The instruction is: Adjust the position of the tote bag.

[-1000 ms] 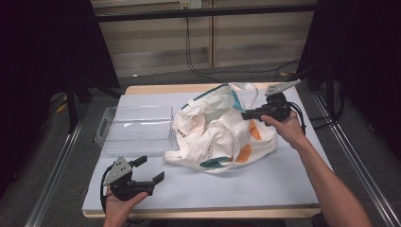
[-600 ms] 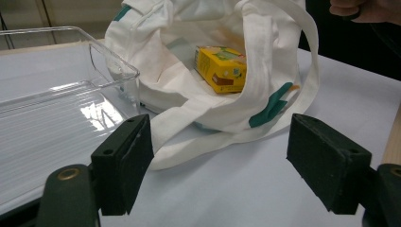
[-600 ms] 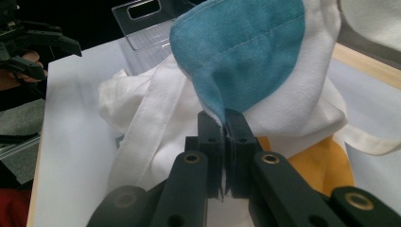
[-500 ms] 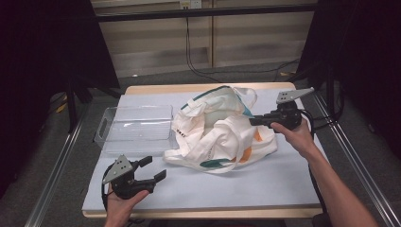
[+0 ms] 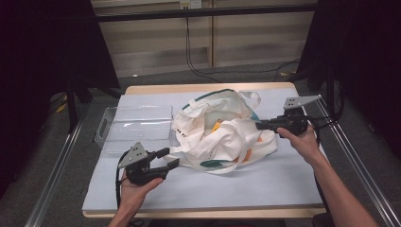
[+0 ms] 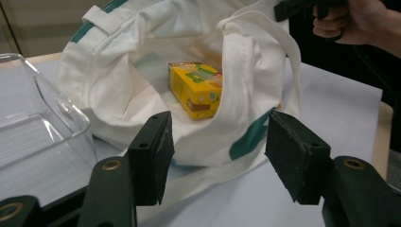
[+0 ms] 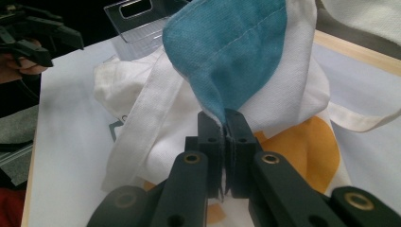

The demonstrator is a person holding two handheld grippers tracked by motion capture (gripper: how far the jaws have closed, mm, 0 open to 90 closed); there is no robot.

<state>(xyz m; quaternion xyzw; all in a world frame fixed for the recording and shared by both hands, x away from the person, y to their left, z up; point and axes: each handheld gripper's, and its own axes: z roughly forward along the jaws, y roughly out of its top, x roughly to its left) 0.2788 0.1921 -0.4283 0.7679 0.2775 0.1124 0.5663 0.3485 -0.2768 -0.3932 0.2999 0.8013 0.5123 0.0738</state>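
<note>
A: The tote bag (image 5: 222,135) lies slumped at the middle of the table (image 5: 283,184), just right of the clear plastic bin (image 5: 135,125). Nearest the person, at the left, the left gripper (image 5: 172,158) points at the bag's near-left edge.

B: Are its jaws on anything?

A: No. They stand partly apart and have just been closing, with nothing pinched; in the left gripper view the bag's rim and a strap (image 6: 236,80) sit just beyond the pads. It looks lined up to take that near rim.

B: Why that side?

A: Probably to spread the mouth. Inside, a yellow carton (image 6: 196,90) lies on the bag's floor, so a wider mouth would make it reachable.

B: And farther off?

A: At the bag's right, the right gripper (image 5: 259,125) is clamped tight on the fabric; the right gripper view shows a teal-lined fold (image 7: 227,56) pinched between its pads, lifted so that side stays up.
</note>
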